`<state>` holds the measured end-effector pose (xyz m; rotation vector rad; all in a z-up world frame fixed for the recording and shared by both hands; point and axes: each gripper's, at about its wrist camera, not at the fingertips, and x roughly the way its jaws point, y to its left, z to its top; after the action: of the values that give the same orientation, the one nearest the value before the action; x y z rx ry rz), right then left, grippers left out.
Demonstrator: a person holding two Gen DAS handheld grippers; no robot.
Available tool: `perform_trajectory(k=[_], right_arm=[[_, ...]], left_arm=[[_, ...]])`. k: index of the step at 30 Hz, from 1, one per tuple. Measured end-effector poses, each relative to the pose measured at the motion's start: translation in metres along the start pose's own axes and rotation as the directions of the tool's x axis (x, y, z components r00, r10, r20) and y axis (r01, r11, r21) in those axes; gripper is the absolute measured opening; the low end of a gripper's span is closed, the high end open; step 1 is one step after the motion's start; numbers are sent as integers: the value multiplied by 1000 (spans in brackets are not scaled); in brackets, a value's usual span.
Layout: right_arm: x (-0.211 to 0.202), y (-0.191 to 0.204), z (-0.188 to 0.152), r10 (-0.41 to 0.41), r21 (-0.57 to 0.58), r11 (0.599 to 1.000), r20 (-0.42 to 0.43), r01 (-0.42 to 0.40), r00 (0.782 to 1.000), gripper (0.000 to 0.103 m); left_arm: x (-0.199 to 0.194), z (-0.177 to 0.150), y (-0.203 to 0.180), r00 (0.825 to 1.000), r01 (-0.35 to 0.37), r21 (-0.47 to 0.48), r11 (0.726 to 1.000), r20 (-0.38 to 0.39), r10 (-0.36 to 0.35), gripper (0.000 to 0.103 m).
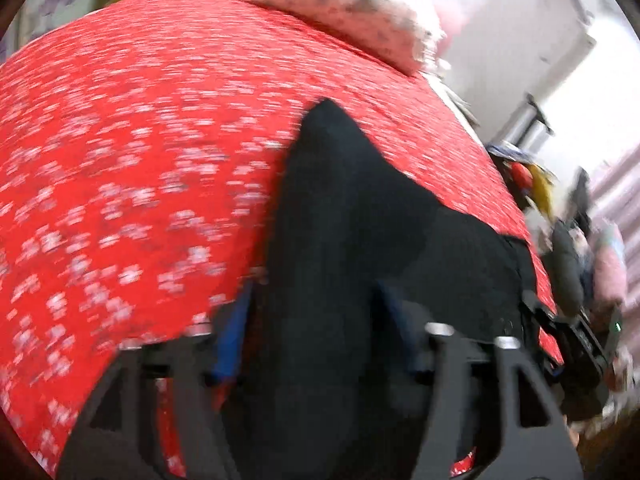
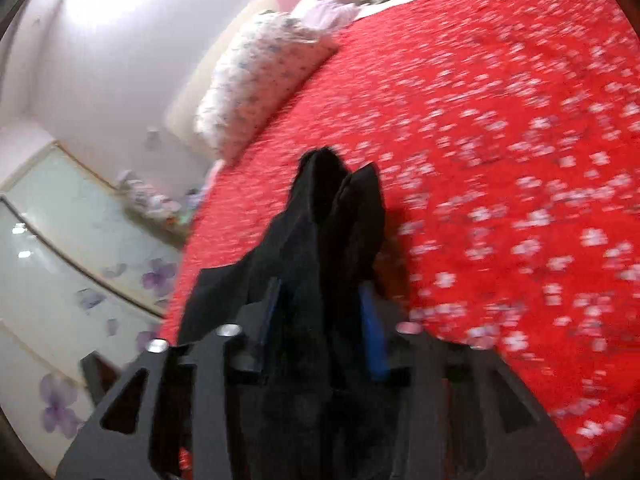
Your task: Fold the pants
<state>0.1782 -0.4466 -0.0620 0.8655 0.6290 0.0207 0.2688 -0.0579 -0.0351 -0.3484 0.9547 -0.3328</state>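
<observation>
The black pants (image 1: 352, 208) hang between both grippers above a red bedspread with white flowers (image 1: 120, 140). My left gripper (image 1: 316, 320) is shut on the pants' cloth, which fills the gap between its blue-padded fingers (image 1: 230, 344). My right gripper (image 2: 324, 316) is shut on another part of the pants (image 2: 336, 216); two dark folds stick up beyond its blue fingers (image 2: 374, 332). The right gripper's body also shows in the left wrist view (image 1: 576, 336) at the right edge of the pants. Both views are motion-blurred.
A white flowered pillow (image 2: 260, 80) lies at the head of the bed (image 2: 500, 120), also seen in the left wrist view (image 1: 352, 12). A wardrobe with purple flower panels (image 2: 60, 248) stands beside the bed. Clutter (image 1: 532, 184) sits off the bed's right side.
</observation>
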Motion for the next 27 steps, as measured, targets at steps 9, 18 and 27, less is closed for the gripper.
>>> perform_trajectory(k=[9,18,27], right_arm=[[-53,30,7,207,-42,978,134,-203,969,86],[-11,46,-14,177,-67,981,-90,-183,980,87],[0,17,-25,125,14,992,-112,-124,986,86]], left_arm=[[-70,6,-35,978,24,164,986,202,-57,94],[-3,-11,-87,999,10,307,952,-32,0,97],[35,-39,-102,975,-203,509,836,27,221,101]])
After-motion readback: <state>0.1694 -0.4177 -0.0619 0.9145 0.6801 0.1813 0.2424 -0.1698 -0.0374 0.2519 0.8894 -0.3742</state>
